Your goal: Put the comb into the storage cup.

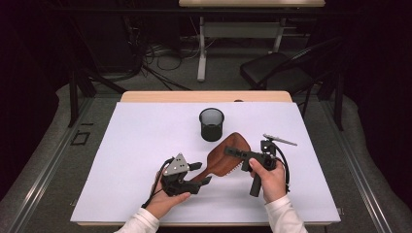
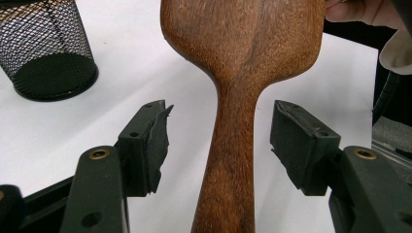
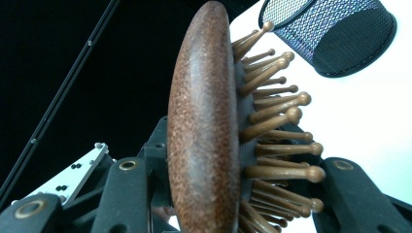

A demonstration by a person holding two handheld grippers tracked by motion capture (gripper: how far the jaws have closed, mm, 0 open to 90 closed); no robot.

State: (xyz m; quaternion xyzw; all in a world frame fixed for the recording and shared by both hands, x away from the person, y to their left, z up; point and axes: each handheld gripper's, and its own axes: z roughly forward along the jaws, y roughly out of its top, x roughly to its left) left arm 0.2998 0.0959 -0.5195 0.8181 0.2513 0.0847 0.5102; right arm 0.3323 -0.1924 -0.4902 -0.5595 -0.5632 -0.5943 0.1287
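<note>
Item: wooden hairbrush (image 1: 227,158), held just in front of the mesh cup (image 1: 212,124), above the desk (image 1: 136,145).

Left gripper (image 1: 203,173): fingers (image 2: 145,141) spread, flanking the handle without touching (my release).

Right gripper (image 1: 233,152): fingers clamp the brush head, bristles sideways. I'd keep that clamp firm and back the left straight off.

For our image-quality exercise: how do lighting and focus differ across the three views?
High view: bright white table, dark surroundings. Left gripper view: hairbrush handle sharp, mesh cup slightly soft. Right gripper view: brush close and softly blurred, background half black.
</note>
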